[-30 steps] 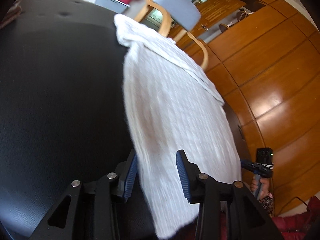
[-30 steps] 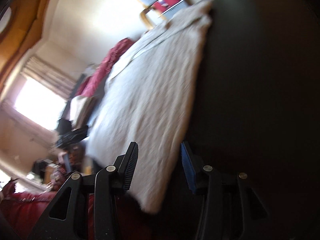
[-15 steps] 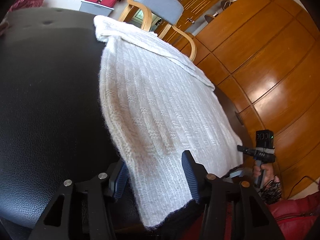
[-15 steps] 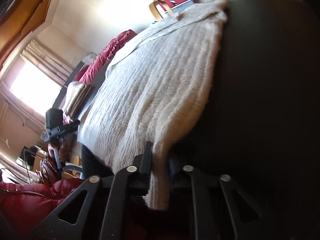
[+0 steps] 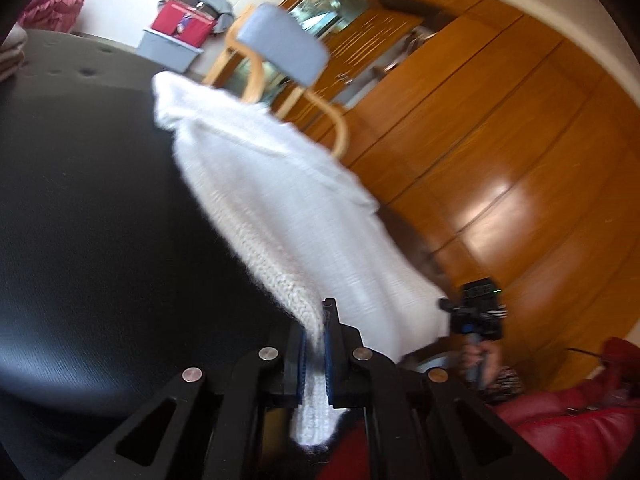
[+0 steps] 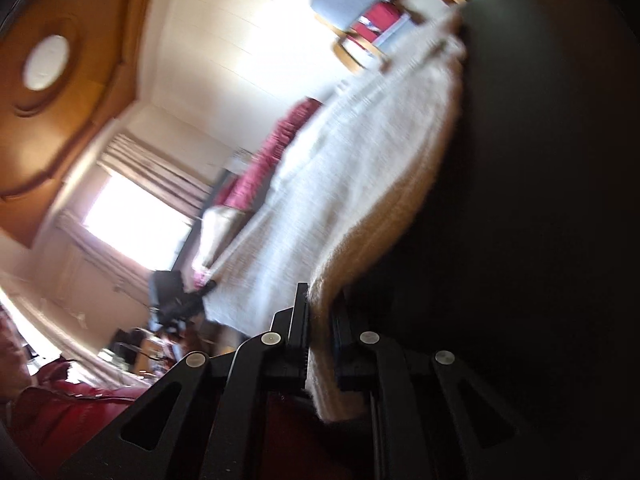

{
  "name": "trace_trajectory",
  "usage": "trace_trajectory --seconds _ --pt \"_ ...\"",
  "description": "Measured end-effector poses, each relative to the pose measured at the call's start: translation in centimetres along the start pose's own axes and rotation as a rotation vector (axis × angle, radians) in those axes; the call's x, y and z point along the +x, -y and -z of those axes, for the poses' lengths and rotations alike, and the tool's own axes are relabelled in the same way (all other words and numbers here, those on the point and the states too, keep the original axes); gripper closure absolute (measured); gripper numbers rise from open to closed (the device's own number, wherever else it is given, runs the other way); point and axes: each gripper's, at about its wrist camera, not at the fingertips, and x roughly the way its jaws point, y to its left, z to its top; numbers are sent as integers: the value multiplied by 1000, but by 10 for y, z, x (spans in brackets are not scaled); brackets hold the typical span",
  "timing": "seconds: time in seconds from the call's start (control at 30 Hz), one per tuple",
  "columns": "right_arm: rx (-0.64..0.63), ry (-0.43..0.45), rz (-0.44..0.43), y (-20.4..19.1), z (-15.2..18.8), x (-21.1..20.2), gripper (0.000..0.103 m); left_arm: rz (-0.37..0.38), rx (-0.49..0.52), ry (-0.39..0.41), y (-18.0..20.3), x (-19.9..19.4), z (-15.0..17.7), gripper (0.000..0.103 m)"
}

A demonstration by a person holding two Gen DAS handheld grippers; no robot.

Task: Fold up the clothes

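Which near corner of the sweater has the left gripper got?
The sweater corner over the black surface, away from the wooden cabinets; the left gripper is shut on it. The cabinet-side corner sits between the right gripper's closing jaws.

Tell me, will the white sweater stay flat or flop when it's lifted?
Probably flop: the sweater already sags between the left tool and the black table. Its thick knit looks soft, so likely grippy, not slippery.

Both hand-held grippers [image 5: 315,354] [image 6: 321,346] have clamped the sweater [image 5: 288,216] hem.
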Motion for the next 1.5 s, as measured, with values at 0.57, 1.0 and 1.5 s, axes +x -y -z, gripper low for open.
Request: trace_trajectory --seconds 0.57,1.0,1.5 --pt "34 214 -235 -2 -141 33 94 247 -286 210 -44 23 -139 98" --pt "345 218 -100 129 -277 124 94 177 -682 262 -182 136 -211 98" --pt "255 384 112 123 -297 107 57 42 -819 390 -196 127 -222 81"
